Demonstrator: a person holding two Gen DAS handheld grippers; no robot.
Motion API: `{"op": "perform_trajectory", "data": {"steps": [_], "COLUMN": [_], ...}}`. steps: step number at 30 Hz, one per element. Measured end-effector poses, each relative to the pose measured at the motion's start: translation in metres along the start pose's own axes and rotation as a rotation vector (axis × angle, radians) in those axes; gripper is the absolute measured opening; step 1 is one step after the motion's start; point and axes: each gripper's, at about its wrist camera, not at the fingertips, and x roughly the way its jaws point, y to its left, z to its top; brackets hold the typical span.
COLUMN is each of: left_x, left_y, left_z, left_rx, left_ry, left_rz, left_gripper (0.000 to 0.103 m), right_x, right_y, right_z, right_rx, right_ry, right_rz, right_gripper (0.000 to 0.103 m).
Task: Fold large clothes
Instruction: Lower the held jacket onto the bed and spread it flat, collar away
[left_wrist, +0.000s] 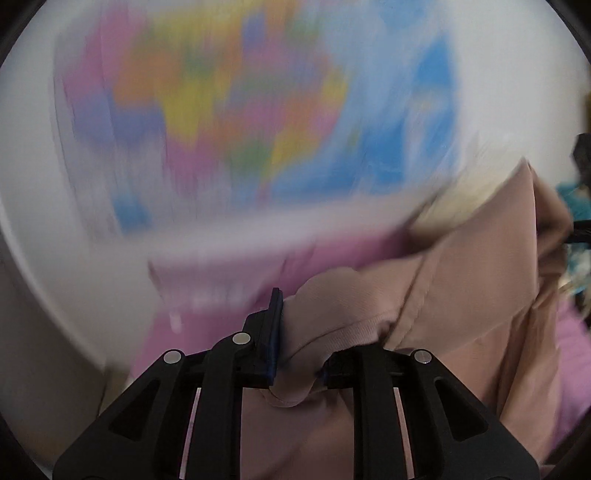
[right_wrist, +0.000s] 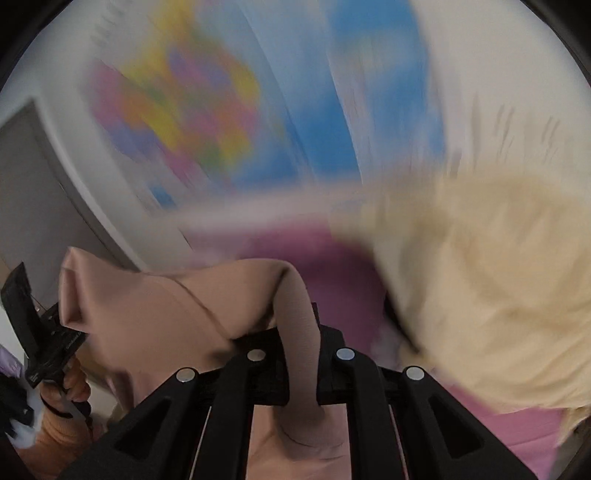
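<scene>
Two black grippers pinch one dusty-pink knit garment (left_wrist: 461, 295), raised above a pink sheet (right_wrist: 509, 424). Left gripper (left_wrist: 295, 354) has its jaws pressed onto a ribbed hem; right gripper (right_wrist: 301, 354) clamps a ribbed band. Cream fluffy fabric (right_wrist: 480, 277) lies just beside. Behind, a blurred multicoloured wall map (left_wrist: 240, 110).

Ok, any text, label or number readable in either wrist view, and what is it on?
None can be read.
Wall map: any print is lost in motion blur.
Left tongs, seen from the right wrist: small white markings on the black body, too small and blurred to read.
Beige garment: no print visible.
</scene>
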Motion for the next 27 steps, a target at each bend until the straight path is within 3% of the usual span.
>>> {"op": "perform_trajectory", "data": {"steps": [2, 5, 13, 16, 18, 19, 20, 21, 22, 23, 24, 25, 27], "left_x": [0.061, 0.101, 0.157, 0.188, 0.211, 0.221, 0.226, 0.226, 0.222, 0.213, 0.202, 0.191, 0.159], "left_y": [0.007, 0.017, 0.032, 0.033, 0.034, 0.034, 0.036, 0.038, 0.043, 0.052, 0.061, 0.066, 0.075], "left_z": [-0.021, -0.026, 0.012, 0.02, 0.016, 0.013, 0.01, 0.008, 0.007, 0.006, 0.005, 0.003, -0.002], "left_rx": [-0.039, -0.061, -0.122, -0.125, -0.137, -0.144, -0.146, -0.147, -0.154, -0.178, -0.194, -0.196, -0.182], "left_ry": [0.127, 0.192, 0.286, 0.345, 0.396, 0.424, 0.434, 0.432, 0.417, 0.387, 0.358, 0.331, 0.259], "left_rz": [-0.012, -0.034, -0.111, -0.1, -0.094, -0.096, -0.087, -0.073, -0.074, -0.112, -0.149, -0.175, -0.21], "left_gripper": [0.016, 0.016, 0.018, 0.019, 0.026, 0.029, 0.04, 0.058, 0.067, 0.077, 0.077, 0.078, 0.087], "right_x": [0.061, 0.101, 0.124, 0.143, 0.156, 0.162, 0.163, 0.162, 0.156, 0.149, 0.132, 0.117, 0.09], "right_y": [-0.016, -0.032, -0.057, -0.065, -0.07, -0.069, -0.068, -0.064, -0.056, -0.049, -0.037, -0.029, -0.013], "right_z": [-0.004, 0.002, 0.044, 0.05, 0.047, 0.047, 0.043, 0.044, 0.042, 0.039, 0.033, 0.025, 0.007], "right_rx": [0.042, 0.107, 0.183, 0.22, 0.228, 0.222, 0.221, 0.212, 0.184, 0.156, 0.108, 0.07, -0.007], "right_ry": [0.079, 0.116, 0.119, 0.126, 0.151, 0.17, 0.185, 0.188, 0.184, 0.178, 0.164, 0.146, 0.111], "right_rz": [-0.049, -0.02, -0.022, -0.068, -0.124, -0.155, -0.164, -0.151, -0.12, -0.11, -0.139, -0.173, -0.188], "right_gripper": [0.007, 0.007, 0.007, 0.008, 0.011, 0.017, 0.02, 0.034, 0.052, 0.061, 0.08, 0.089, 0.093]}}
